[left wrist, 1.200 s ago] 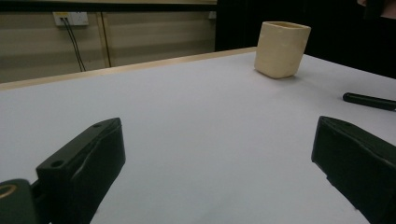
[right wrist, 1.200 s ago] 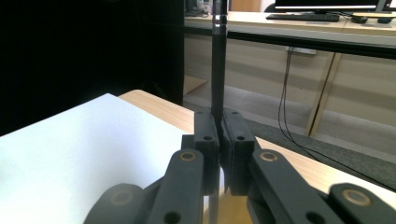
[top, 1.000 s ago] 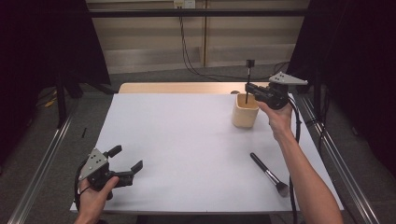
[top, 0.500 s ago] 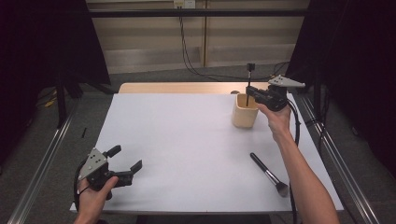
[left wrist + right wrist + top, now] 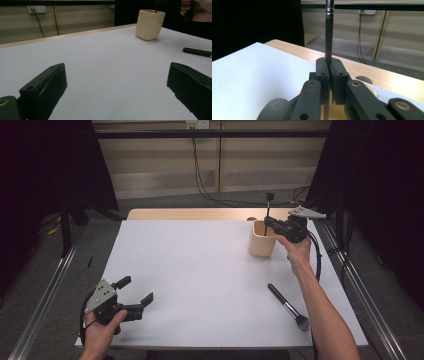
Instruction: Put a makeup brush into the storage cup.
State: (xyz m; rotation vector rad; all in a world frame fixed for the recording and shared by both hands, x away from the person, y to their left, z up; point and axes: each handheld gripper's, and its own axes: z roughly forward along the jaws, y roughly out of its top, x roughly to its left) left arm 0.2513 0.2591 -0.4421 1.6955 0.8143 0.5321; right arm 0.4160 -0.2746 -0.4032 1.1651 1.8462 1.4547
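A beige cup (image 5: 262, 240) stands at the back right of the white table (image 5: 200, 260). My right gripper (image 5: 268, 223) hovers just over the cup's rim, shut on a thin black brush (image 5: 269, 202) held upright, its lower end inside the cup. In the right gripper view the jaws (image 5: 330, 67) pinch the black handle (image 5: 329, 32). My left gripper (image 5: 136, 289) rests near the front left corner, open and holding nothing. The left gripper view shows its jaws (image 5: 115, 82) wide apart, with the cup (image 5: 150, 24) far off.
A second black makeup brush (image 5: 288, 306) lies flat on the table at the front right, beside the person's right forearm; the left gripper view shows its handle (image 5: 197, 52). A wooden strip (image 5: 190, 214) edges the table's far side. Metal rails run along both sides.
The right gripper has sunk a little with the brush, bringing the brush's lower end deeper into the cup. The left gripper has stayed still.
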